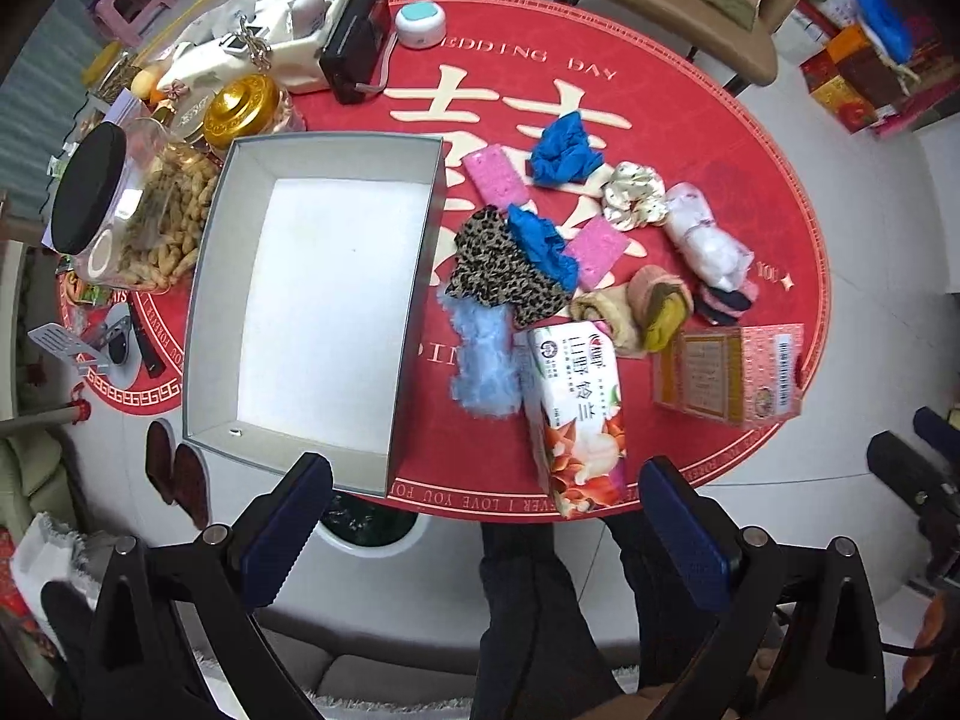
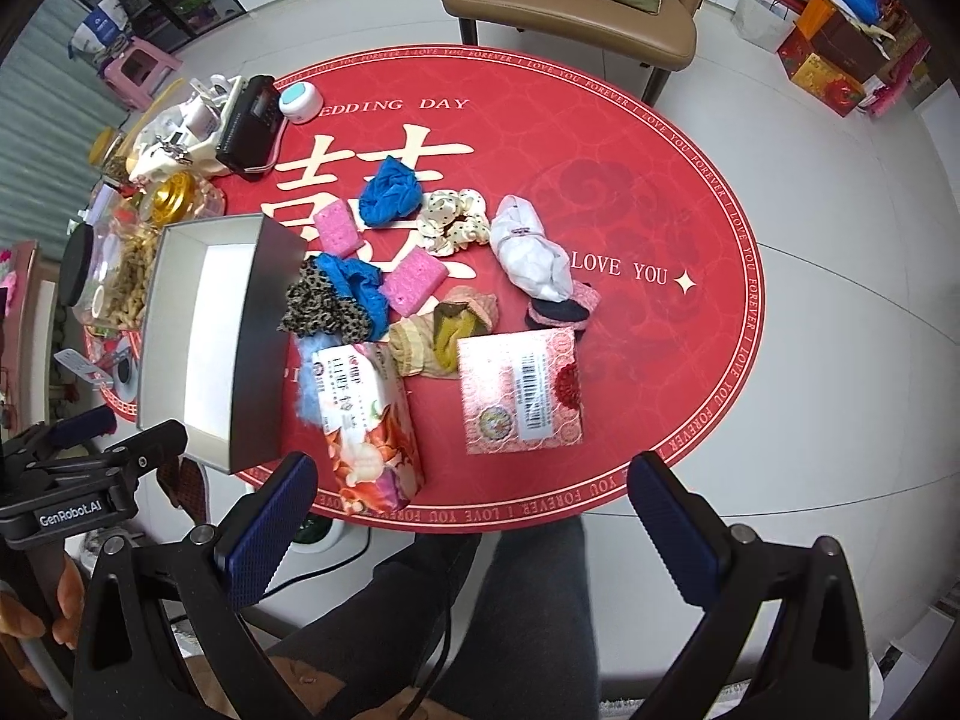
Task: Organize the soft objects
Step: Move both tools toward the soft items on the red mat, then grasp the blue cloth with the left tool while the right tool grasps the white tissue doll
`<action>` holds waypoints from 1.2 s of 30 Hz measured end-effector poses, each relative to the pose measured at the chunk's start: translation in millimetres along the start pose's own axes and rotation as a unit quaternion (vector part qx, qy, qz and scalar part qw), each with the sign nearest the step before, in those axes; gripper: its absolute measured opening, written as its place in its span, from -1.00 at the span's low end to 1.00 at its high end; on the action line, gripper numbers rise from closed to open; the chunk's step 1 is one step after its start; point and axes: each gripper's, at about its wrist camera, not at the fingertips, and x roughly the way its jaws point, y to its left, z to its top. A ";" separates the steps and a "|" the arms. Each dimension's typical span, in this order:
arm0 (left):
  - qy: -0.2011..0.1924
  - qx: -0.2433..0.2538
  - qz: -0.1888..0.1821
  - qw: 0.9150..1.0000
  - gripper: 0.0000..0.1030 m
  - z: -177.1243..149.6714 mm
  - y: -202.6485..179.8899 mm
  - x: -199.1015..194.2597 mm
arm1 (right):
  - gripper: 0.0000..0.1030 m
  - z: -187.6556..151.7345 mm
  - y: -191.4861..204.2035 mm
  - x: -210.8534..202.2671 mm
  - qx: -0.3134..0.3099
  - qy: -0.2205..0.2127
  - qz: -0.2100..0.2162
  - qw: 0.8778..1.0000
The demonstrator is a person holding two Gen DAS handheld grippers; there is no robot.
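Red wedding-day tablecloth (image 1: 690,138) carries a heap of soft things: leopard-print cloth (image 1: 498,267), blue scrunchies, pink sponges, rolled socks, just right of the grey box (image 1: 312,306). I hold my left gripper (image 1: 486,516) and right gripper (image 2: 468,510) wide apart, gripping nothing.

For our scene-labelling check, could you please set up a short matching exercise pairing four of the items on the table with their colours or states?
Things:
1. grey box
2. fluffy fabric
3. sponge nearest the box
4. peanut jar's lid

Descriptions:
A. pink
B. black
C. open, nothing inside
D. light blue

Pairs: 1-C, 2-D, 3-A, 4-B
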 end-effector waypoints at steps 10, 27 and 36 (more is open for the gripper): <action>-0.006 0.003 0.003 1.000 1.00 49.3 -22.5 23.7 | 1.00 41.3 -41.4 37.3 0.026 0.005 0.015 1.000; -0.055 0.023 0.022 0.998 1.00 184.8 -87.9 102.3 | 1.00 131.6 -98.3 146.3 0.033 0.072 0.054 0.995; -0.050 0.058 0.059 0.995 1.00 229.8 -97.7 176.9 | 1.00 165.9 -91.7 217.2 -0.013 0.112 0.095 0.989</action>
